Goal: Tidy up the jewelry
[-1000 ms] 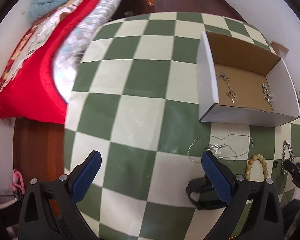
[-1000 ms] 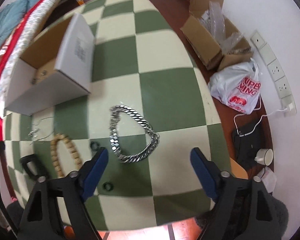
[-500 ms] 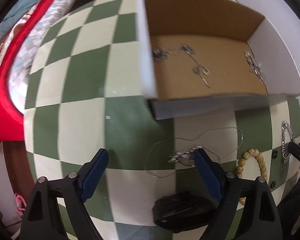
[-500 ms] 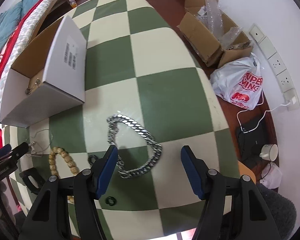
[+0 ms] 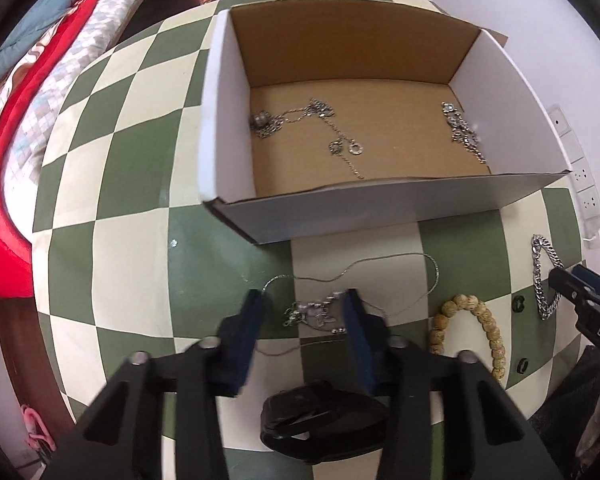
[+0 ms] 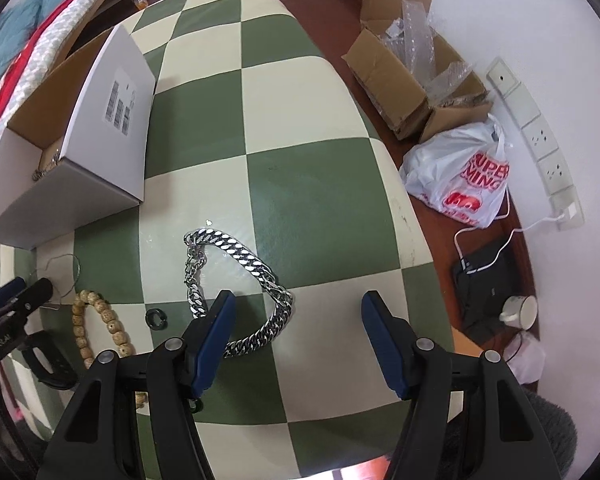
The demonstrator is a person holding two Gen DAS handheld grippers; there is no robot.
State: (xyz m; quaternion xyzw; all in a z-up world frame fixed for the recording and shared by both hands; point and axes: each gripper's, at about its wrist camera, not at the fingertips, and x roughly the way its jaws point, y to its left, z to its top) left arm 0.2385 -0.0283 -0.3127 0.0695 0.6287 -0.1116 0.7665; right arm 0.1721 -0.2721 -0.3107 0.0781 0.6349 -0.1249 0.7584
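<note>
Both tongs have drawn their jaws inward since the earlier frames, the left tongs (image 5: 304, 312) far more sharply while dropping toward the counter (image 5: 132, 184). Their jaws now stand narrow on either side of the thin necklace (image 5: 316, 312), bracketing its bunched pendant, which looks like the easiest part to pinch; the pads do not visibly press it yet. The right tongs (image 6: 296, 320) hang half wide over the heavy chain bracelet (image 6: 236, 276), the left pad at its near loop, nothing gripped. Between the two lie a bead bracelet (image 5: 476, 320) and small dark rings (image 5: 519, 303). Farther off, the open cardboard box (image 5: 380, 208) already holds several chains, so it is probably where these pieces belong.
</note>
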